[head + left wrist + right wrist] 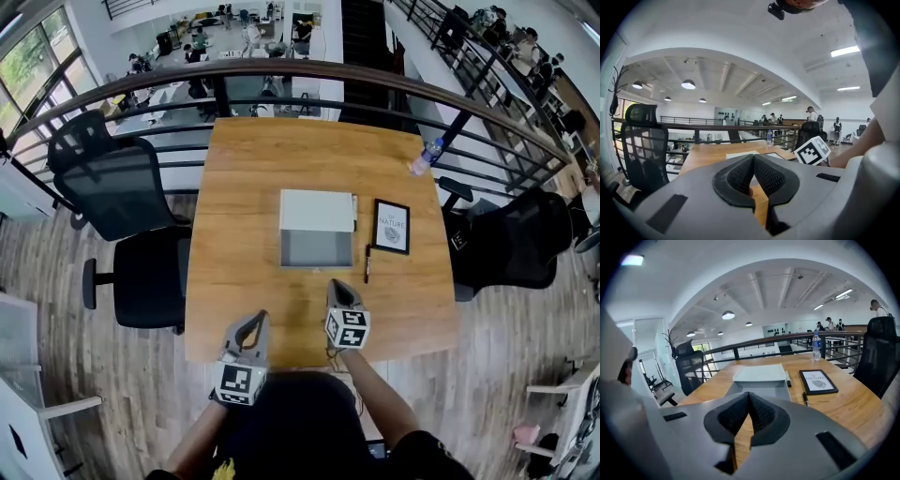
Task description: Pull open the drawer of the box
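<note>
We count 2 grippers, both held over the near edge of the table [234, 281]. L gripper [753, 157]: pads pressed together tip to tip, nothing btwn them. R gripper [749, 393]: same, pads closed on each other, empty.

One box [317, 210], white, sits mid-table, and its 1 drawer [316, 249] is pulled out twd us with the grey inside showing. The drawer is straight ahead of the R gripper and clear of it, no contact. The L gripper is further back and off to the left.

Pens, 2. The first pen [354, 211] lies right alongside the box's right side. The second pen [367, 264] lies just right of the drawer, btwn it and the frame.

One frame [391, 226], black-edged w/ a white print, lies flat to the right of the box. One water bottle [424, 157] is at the table's far right edge, near the railing [309, 70].

Black chairs on both sides: left chair [117, 187], right chair [511, 239].
</note>
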A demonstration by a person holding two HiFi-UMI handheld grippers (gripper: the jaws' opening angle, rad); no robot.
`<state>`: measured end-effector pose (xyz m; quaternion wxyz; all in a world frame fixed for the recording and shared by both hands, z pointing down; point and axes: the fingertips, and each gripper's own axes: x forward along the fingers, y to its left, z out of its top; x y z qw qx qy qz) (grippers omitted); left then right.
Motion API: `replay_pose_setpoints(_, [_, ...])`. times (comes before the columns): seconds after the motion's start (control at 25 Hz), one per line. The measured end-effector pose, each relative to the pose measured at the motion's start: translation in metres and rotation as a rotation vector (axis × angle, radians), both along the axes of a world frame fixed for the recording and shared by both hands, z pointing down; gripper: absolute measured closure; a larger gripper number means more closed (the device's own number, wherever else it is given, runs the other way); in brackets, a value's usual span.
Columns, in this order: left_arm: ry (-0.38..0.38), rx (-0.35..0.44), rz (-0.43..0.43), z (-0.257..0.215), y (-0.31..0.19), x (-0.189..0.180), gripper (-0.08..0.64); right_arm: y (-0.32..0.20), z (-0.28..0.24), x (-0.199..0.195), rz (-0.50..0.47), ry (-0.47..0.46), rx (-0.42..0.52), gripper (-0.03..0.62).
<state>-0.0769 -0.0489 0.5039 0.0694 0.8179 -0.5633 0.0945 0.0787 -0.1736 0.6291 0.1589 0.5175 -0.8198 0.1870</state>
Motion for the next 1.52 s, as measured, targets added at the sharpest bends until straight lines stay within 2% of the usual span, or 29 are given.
replay_pose_setpoints(0.2, [-0.014, 0.036, -0.030, -0.017, -0.013, -0.013, 0.543, 0.013, -0.061, 0.020, 0.001, -0.037, 0.076, 0.598])
replay_pose_setpoints(0.48, [-0.038, 0.057, -0.055, -0.029, -0.022, -0.035, 0.543, 0.037, -0.140, 0.042, 0.031, -0.153, 0.161, 0.598])
replay_pose_setpoints(0.72, [-0.035, 0.098, -0.081, -0.056, -0.030, -0.044, 0.543, 0.034, -0.204, 0.056, 0.048, -0.196, 0.282, 0.598])
replay_pose_setpoints(1.04, [-0.064, 0.183, -0.101, -0.092, -0.041, -0.059, 0.543, 0.043, -0.242, 0.060, 0.021, -0.201, 0.353, 0.598])
replay_pose_setpoints(1.52, [-0.056, 0.172, -0.109, -0.092, -0.041, -0.071, 0.543, 0.048, -0.259, 0.068, 0.020, -0.186, 0.358, 0.598])
